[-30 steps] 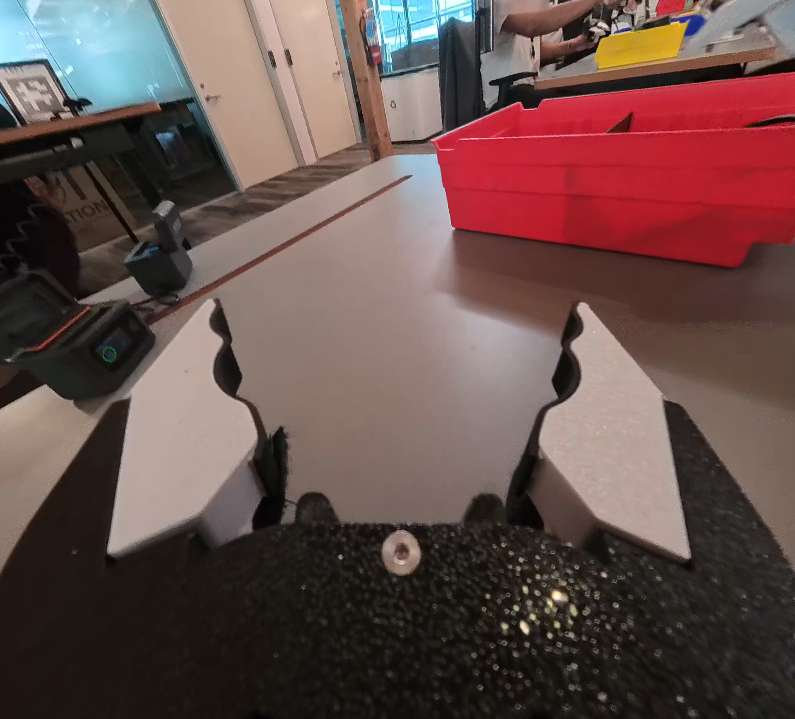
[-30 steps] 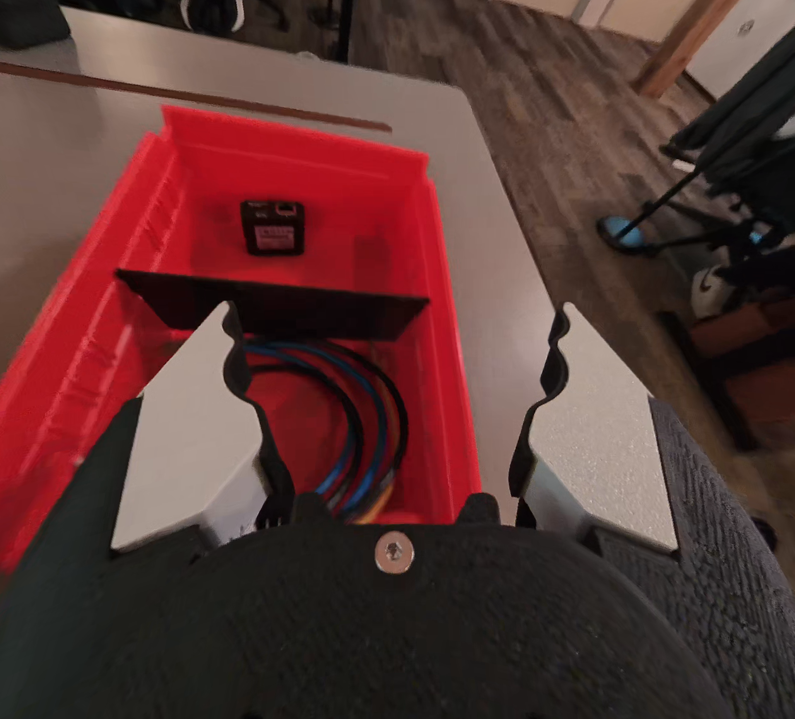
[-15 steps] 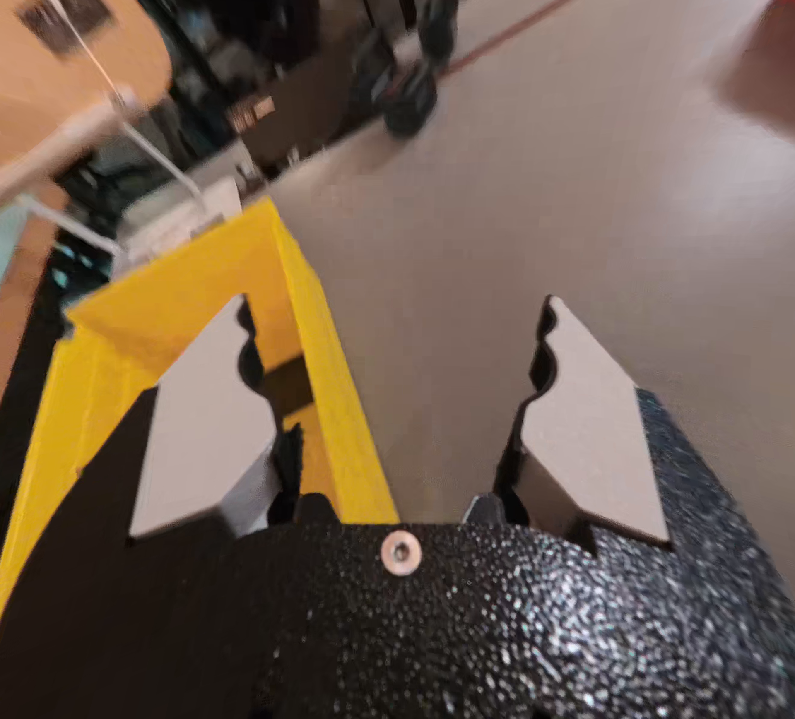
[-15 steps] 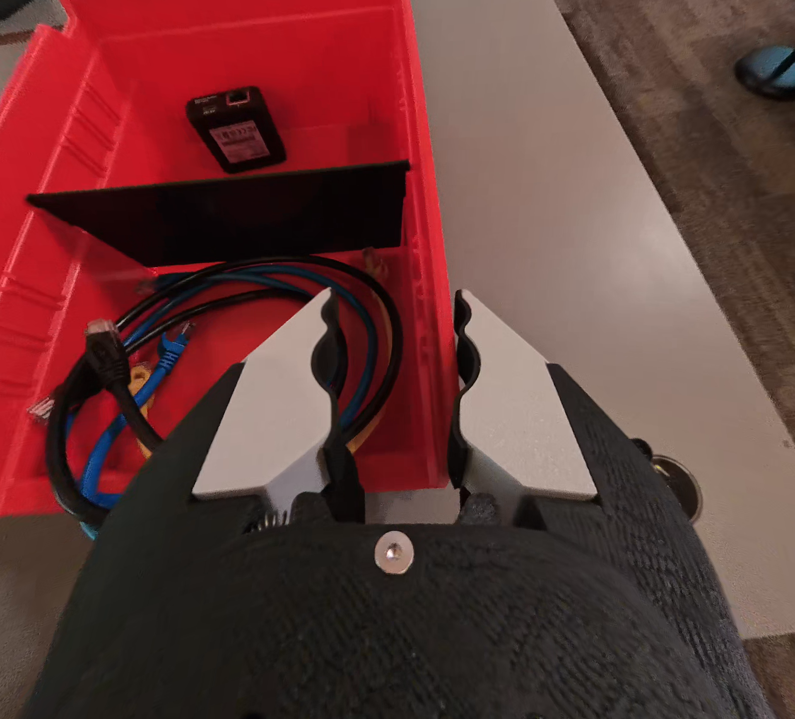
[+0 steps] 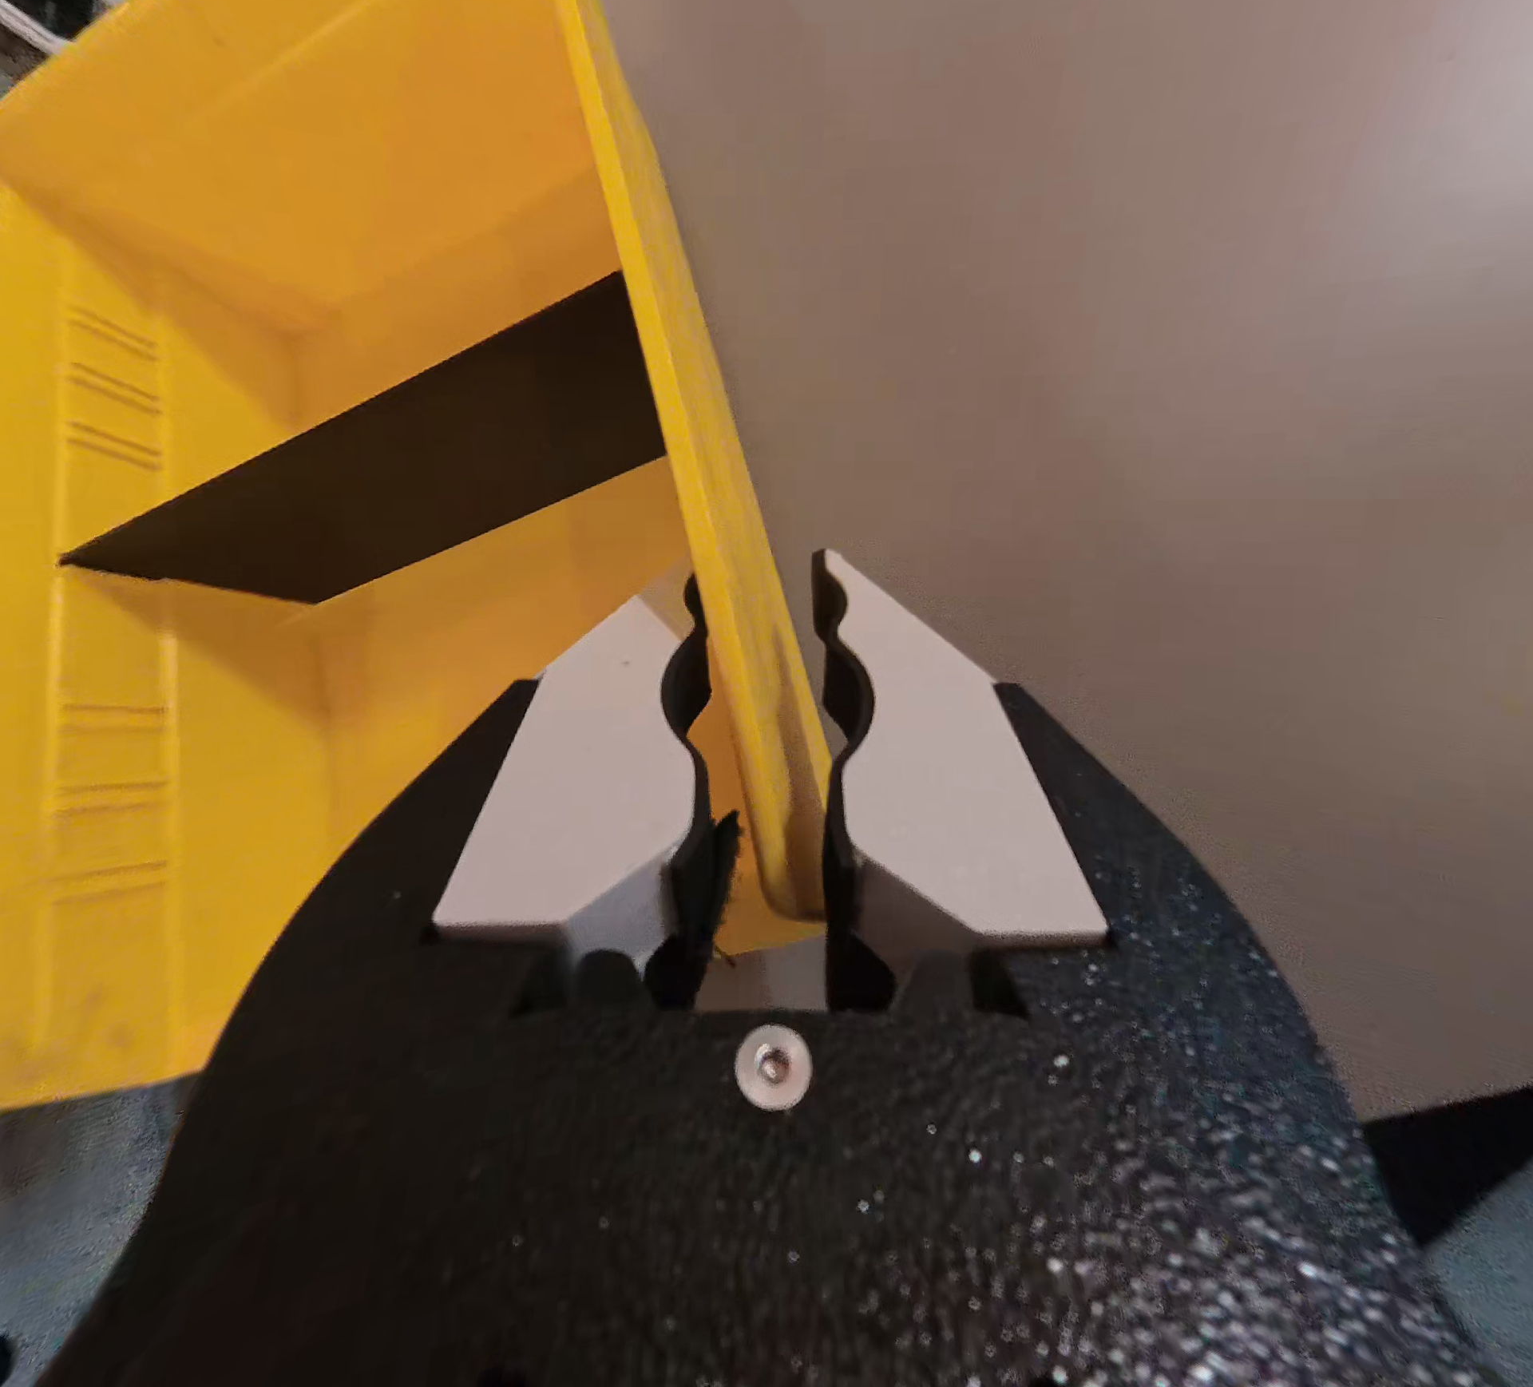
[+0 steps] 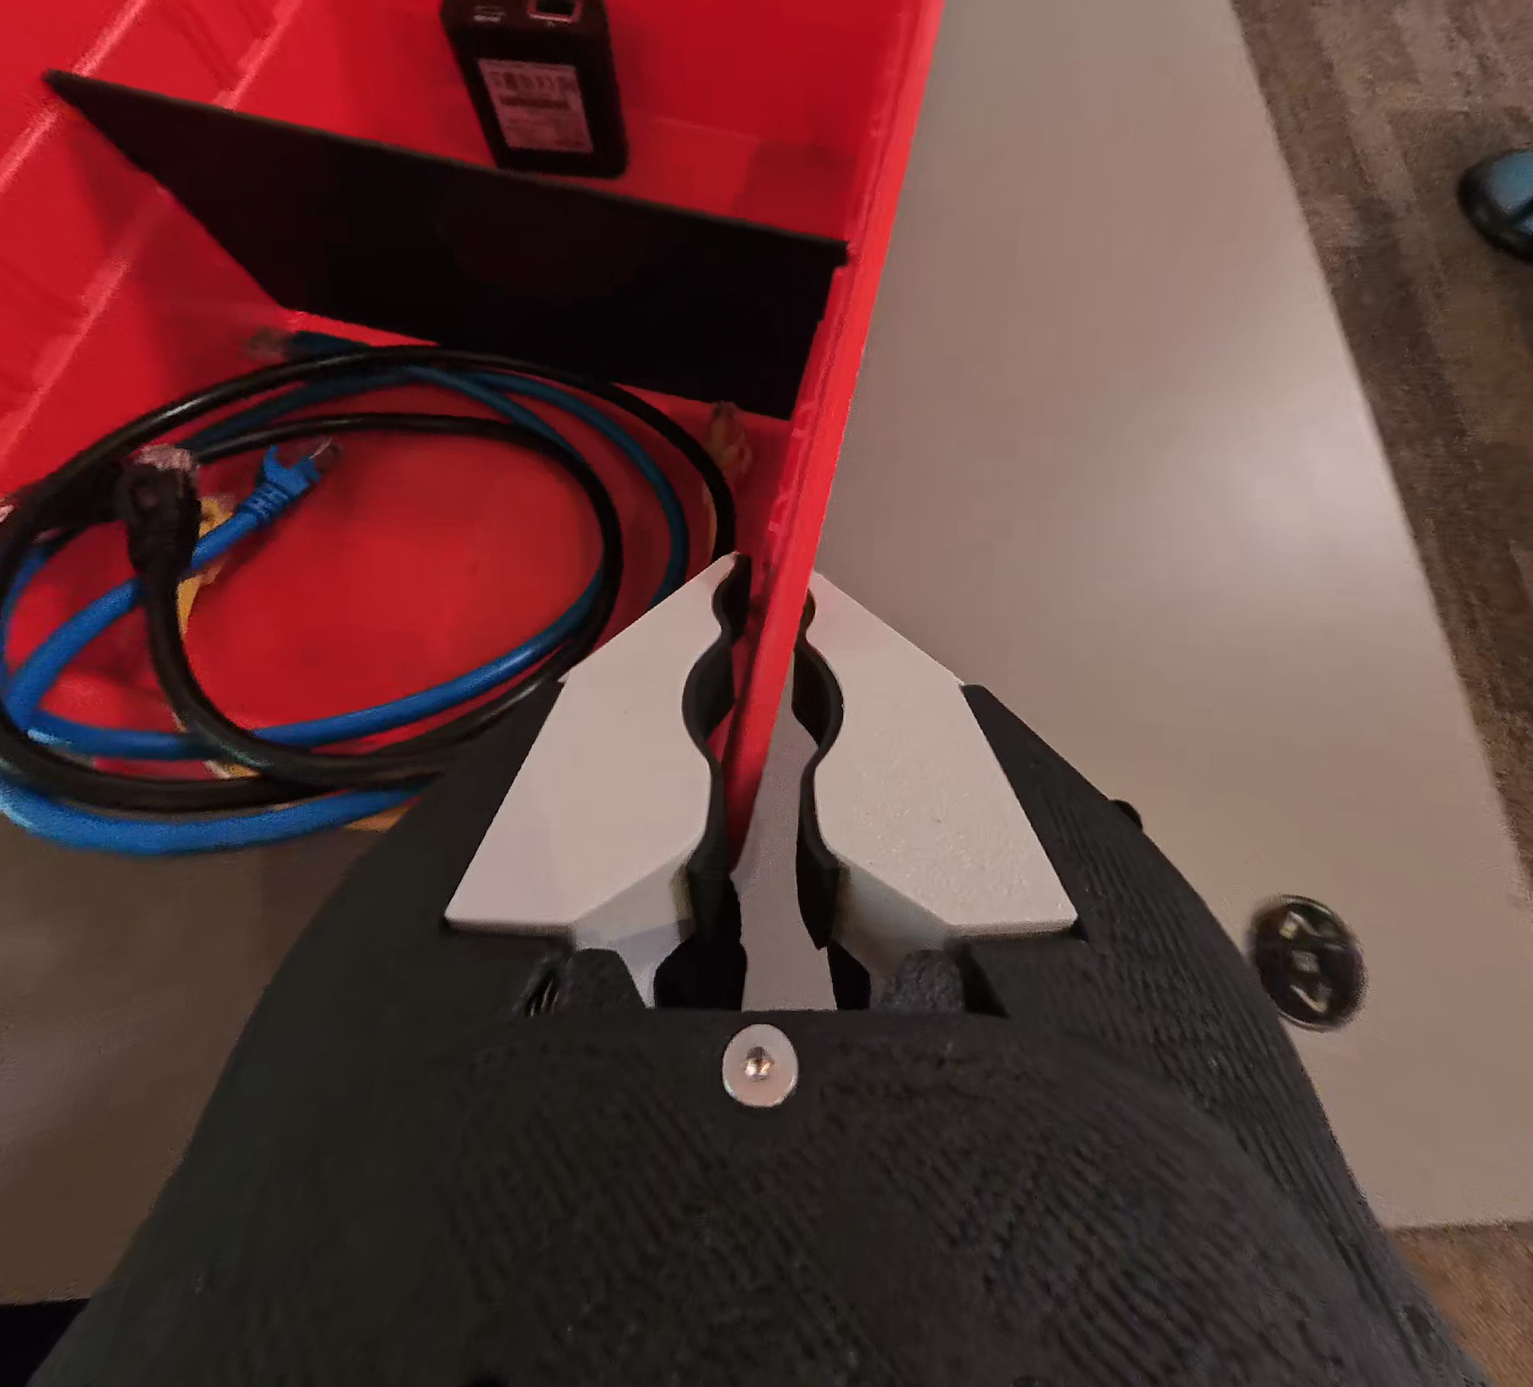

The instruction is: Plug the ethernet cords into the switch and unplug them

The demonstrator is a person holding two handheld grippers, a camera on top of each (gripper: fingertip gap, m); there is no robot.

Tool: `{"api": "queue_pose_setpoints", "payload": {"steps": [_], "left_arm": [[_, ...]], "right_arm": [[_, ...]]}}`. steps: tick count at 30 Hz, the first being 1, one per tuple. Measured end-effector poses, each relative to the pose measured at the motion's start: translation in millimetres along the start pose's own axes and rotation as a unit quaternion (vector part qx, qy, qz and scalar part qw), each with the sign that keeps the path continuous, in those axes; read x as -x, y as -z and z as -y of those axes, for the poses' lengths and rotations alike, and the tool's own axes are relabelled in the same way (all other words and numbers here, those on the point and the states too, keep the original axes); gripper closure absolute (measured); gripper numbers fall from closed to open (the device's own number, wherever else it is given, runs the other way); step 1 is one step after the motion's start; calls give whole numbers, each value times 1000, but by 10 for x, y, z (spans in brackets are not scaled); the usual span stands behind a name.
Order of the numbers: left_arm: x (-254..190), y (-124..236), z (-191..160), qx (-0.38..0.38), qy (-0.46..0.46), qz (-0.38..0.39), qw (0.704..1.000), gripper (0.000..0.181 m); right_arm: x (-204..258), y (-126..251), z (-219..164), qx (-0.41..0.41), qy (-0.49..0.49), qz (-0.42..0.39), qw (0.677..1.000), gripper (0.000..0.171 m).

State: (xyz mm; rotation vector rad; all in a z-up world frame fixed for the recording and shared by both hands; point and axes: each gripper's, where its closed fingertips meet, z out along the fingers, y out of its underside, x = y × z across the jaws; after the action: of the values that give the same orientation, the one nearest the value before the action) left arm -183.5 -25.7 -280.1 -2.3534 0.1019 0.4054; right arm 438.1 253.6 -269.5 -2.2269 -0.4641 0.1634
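While the left gripper (image 5: 759, 692) is pinching the yellow bin's (image 5: 332, 103) right wall, the right gripper (image 6: 767, 692) is clamping the red bin's (image 6: 879, 186) right wall; cords (image 6: 398, 584) are lying coiled at nine o'clock, switch (image 6: 535, 78) at eleven, beyond the black divider (image 6: 464, 269).

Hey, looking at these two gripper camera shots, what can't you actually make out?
- Yellow plastic bin, left wrist view: its near compartment floor is hidden by the left gripper; its left side is cut off by the frame.
- Coiled blue and black ethernet cords, right wrist view: some plugs are blurred, and the count is unclear.
- Small black switch in the red plastic bin: its ports are too small to count.
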Motion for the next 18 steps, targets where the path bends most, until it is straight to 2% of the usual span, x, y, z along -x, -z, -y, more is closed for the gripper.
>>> {"api": "queue_pose_setpoints", "payload": {"steps": [1, 3, 10, 15, 18], "left_arm": [[38, -12, -35, 6, -3, 12, 1000, 165], [99, -34, -106, 13, -12, 25, 1000, 175], [98, 78, -151, -29, -3, 3, 1000, 178], [159, 385, -3, -77, 3, 21, 997, 177], [227, 625, 116, -98, -9, 43, 994, 177]], "right_arm": [[61, -19, 15, -1, -3, 3, 1000, 165], [190, -49, 50, -1, 7, 7, 1000, 165], [846, -89, 120, -14, 24, 34, 999, 165], [1346, -28, 106, -20, 62, -11, 998, 164], [1763, 8, 106, -33, 38, 35, 998, 162]]}}
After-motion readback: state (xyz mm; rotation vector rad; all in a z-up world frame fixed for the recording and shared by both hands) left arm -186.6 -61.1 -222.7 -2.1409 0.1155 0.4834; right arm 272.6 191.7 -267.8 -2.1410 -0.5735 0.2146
